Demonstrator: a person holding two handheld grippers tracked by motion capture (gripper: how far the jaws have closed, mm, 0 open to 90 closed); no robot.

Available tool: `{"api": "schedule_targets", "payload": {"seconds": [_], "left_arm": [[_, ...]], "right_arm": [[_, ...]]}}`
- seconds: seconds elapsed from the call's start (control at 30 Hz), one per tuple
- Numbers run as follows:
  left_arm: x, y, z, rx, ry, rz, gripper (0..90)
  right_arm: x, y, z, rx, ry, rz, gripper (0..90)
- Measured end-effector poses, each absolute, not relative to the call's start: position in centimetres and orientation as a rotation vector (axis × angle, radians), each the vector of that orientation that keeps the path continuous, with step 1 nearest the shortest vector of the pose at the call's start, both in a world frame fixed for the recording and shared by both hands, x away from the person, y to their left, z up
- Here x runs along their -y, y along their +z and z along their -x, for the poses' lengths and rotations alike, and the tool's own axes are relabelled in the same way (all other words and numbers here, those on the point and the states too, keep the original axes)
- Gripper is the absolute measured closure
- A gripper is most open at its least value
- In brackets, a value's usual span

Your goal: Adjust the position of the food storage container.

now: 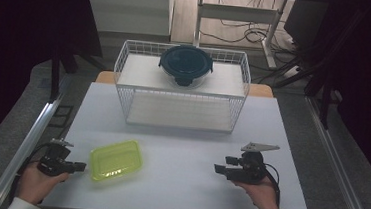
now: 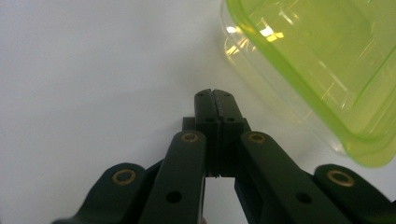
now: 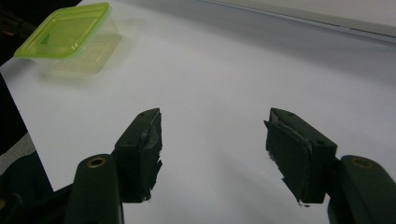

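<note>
Both grippers empty: left gripper (image 2: 215, 95) jaws together beside green container (image 2: 322, 65), open them first; right gripper (image 3: 212, 140) jaws apart.

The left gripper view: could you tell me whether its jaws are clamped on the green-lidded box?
No, the left gripper has its jaws shut on nothing, with the green-lidded box lying apart from them on the table.

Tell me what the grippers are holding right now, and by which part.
Nothing. The left gripper is shut on air beside the green box; the right gripper is open over bare table.
</note>
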State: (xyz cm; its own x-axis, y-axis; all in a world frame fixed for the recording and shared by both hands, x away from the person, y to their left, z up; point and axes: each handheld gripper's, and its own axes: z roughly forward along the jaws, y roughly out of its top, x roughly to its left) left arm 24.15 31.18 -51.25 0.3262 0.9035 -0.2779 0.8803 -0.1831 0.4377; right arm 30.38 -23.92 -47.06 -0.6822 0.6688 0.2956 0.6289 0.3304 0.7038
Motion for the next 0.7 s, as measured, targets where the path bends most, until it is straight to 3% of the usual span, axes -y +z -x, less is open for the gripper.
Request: {"api": "schedule_targets", "payload": {"seconds": [0.13, 0.47, 0.7], "left_arm": [[-30.6, -51.3, -24.8, -1.543, 0.038, -2.073, 90.0], [-28.9, -51.4, -26.5, -1.513, 0.019, -2.088, 90.0], [-27.3, -51.1, -27.5, -1.477, 0.007, -2.099, 90.0]], "right_arm": [[24.2, -46.9, -30.3, -2.507, 1.314, -1.237, 35.9], [24.7, -46.8, -30.3, -2.434, 1.288, -1.287, 22.3], [24.6, -46.7, -30.0, -2.418, 1.268, -1.270, 19.5]]}}
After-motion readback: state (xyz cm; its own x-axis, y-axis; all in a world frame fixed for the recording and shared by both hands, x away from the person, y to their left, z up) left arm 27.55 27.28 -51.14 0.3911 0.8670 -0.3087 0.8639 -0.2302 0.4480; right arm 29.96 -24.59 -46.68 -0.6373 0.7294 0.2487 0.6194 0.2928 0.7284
